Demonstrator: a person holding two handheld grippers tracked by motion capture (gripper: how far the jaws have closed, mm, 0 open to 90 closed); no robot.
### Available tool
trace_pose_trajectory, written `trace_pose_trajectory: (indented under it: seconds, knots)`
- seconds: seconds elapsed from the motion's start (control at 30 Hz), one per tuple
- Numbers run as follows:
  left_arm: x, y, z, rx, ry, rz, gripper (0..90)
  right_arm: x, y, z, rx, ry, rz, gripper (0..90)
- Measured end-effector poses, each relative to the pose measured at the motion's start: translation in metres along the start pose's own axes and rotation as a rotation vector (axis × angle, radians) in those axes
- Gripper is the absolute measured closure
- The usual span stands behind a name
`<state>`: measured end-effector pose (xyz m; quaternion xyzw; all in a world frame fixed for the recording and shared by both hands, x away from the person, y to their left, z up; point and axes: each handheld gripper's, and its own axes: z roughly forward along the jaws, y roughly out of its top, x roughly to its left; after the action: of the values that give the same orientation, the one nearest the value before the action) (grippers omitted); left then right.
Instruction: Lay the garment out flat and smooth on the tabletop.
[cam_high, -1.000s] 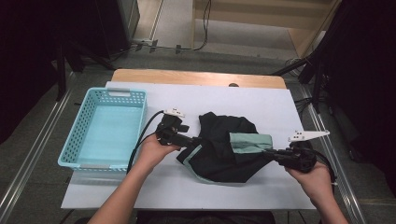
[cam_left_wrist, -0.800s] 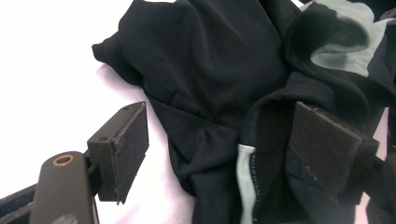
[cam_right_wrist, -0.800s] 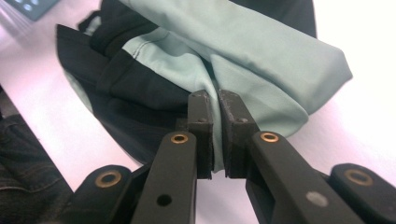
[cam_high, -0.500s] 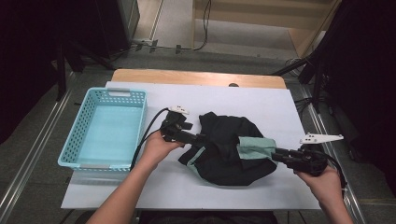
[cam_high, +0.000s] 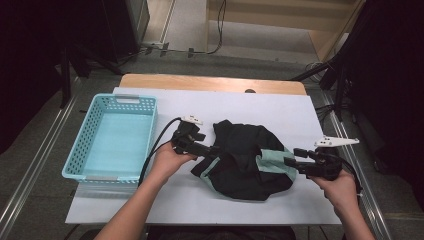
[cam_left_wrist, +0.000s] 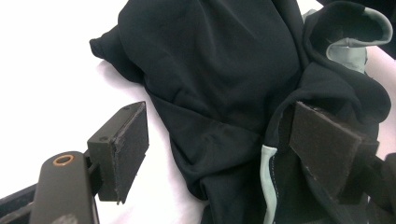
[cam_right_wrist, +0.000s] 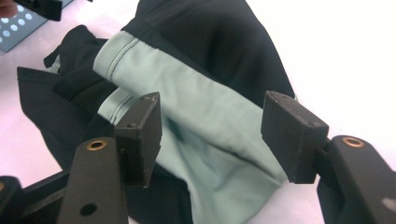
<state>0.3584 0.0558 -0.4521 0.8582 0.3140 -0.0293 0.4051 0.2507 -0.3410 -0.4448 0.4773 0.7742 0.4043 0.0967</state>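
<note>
**Right jaws let go of the mint panel**

Since the earlier frames our right gripper (cam_high: 294, 157) has slid outward and its jaws have just been opening; the mint panel (cam_right_wrist: 205, 126) lies between them, unpinched. Our left gripper (cam_high: 212, 149) stands released too, black cloth between its jaws but no squeeze. The black garment (cam_high: 245, 157) sits crumpled mid-table, right of the blue basket (cam_high: 90, 145), likely laid out for regripping.

A white surface (cam_high: 280, 112) carries a turquoise basket (cam_high: 90, 150) at frame left and a crumpled black-and-mint garment (cam_high: 245, 157) at centre.
</note>
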Motion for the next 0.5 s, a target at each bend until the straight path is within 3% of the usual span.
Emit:
trace_pose_trajectory:
  seconds: [0.43, 0.5]
  knots:
    - [-0.003, -0.017, -0.006, -0.001, 0.018, -0.014, 21.0, -0.014, 0.012, 0.025, 0.008, 0.020, 0.008, 35.9]
    - [-0.003, -0.019, -0.006, -0.012, 0.013, -0.033, 21.0, -0.018, 0.013, 0.027, 0.003, 0.017, 0.006, 35.9]
